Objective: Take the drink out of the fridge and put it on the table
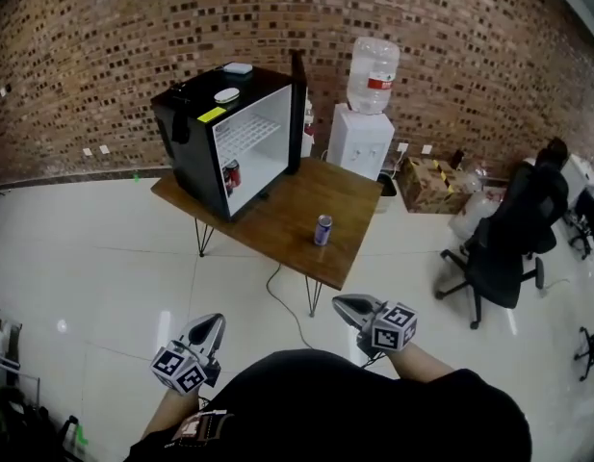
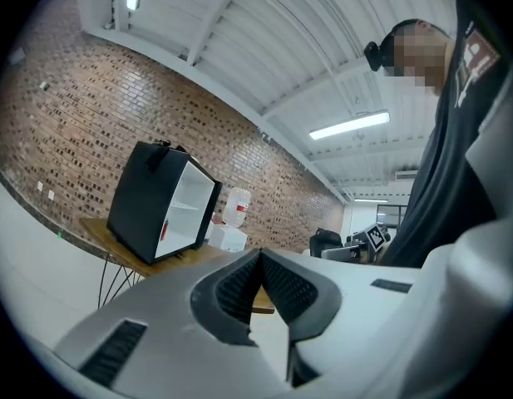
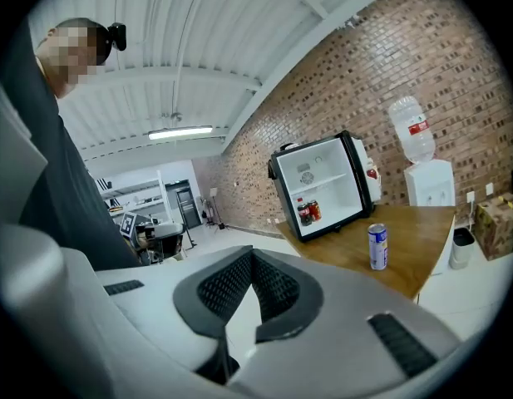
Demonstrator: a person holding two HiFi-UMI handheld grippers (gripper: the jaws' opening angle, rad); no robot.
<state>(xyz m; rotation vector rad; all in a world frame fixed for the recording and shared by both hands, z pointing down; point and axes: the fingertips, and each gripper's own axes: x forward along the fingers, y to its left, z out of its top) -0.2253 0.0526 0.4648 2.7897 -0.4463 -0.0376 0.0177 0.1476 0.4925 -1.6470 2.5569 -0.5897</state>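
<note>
A blue and silver drink can [image 1: 322, 230] [image 3: 377, 247] stands upright on the wooden table [image 1: 287, 215], in front of the open black mini fridge [image 1: 224, 138] [image 2: 160, 202] [image 3: 323, 185]. Red cans [image 1: 231, 175] [image 3: 308, 212] remain on the fridge's lower shelf. Both grippers are held low near the person's body, well away from the table. My left gripper [image 1: 208, 331] [image 2: 260, 254] is shut with nothing in it. My right gripper [image 1: 347, 308] [image 3: 251, 252] is shut and empty too.
A white water dispenser [image 1: 366, 114] stands behind the table by the brick wall. A cardboard box [image 1: 429, 183] and a black office chair [image 1: 508, 234] are at the right. A cable [image 1: 282, 301] trails on the white tile floor under the table.
</note>
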